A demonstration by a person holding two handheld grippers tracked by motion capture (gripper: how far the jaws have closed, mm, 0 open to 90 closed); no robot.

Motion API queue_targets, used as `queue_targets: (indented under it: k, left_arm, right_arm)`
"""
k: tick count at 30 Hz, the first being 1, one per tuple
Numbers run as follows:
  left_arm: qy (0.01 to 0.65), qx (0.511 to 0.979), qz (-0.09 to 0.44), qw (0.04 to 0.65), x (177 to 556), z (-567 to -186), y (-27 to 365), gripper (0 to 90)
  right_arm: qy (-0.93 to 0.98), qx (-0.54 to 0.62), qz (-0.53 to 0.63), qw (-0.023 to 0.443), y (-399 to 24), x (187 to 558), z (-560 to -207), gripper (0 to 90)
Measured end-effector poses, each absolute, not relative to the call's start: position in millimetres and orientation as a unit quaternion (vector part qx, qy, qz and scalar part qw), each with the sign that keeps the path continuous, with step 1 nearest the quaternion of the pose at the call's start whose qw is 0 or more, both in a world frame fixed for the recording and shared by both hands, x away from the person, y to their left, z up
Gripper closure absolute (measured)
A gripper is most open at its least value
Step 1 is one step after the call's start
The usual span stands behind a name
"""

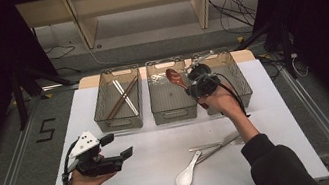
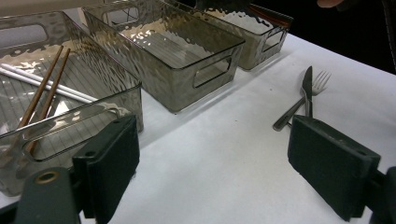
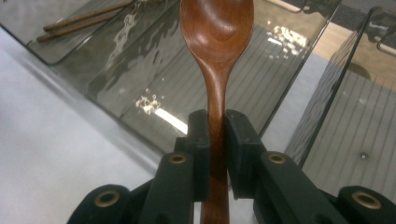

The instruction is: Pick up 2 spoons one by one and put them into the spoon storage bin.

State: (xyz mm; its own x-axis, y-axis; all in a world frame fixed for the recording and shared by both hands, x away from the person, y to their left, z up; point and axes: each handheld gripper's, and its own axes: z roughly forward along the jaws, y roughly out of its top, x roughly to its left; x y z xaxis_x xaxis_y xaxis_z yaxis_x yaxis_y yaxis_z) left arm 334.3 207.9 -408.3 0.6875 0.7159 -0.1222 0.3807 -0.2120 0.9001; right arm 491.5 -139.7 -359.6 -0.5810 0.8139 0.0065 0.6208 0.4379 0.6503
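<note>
White surface (image 1: 164, 163) carries three clear bins in row. Middle bin (image 1: 169, 96) stands just under raised brown wooden spoon (image 1: 176, 78). Right gripper (image 3: 215, 128) clenched on spoon handle, bowl pointing away over middle bin. Left gripper (image 1: 111, 149) hovers low above surface, jaws wide apart, holding nothing. White spoon (image 1: 188, 172), knife (image 2: 307, 88) and fork (image 2: 319, 81) lie near front.

Reddish-brown wooden spoon (image 3: 216, 42), smoky translucent bins (image 1: 170, 102)
</note>
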Motion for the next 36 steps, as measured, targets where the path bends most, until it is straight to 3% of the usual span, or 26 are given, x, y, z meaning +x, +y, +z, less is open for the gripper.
queue_targets:
  k: [36]
  left_arm:
    - [0.361, 0.757, 0.164, 0.52, 333.7, -407.8, 208.6, 16.3]
  right_arm:
    - [0.823, 0.462, 0.291, 0.155, -105.2, 539.0, -370.3, 81.1]
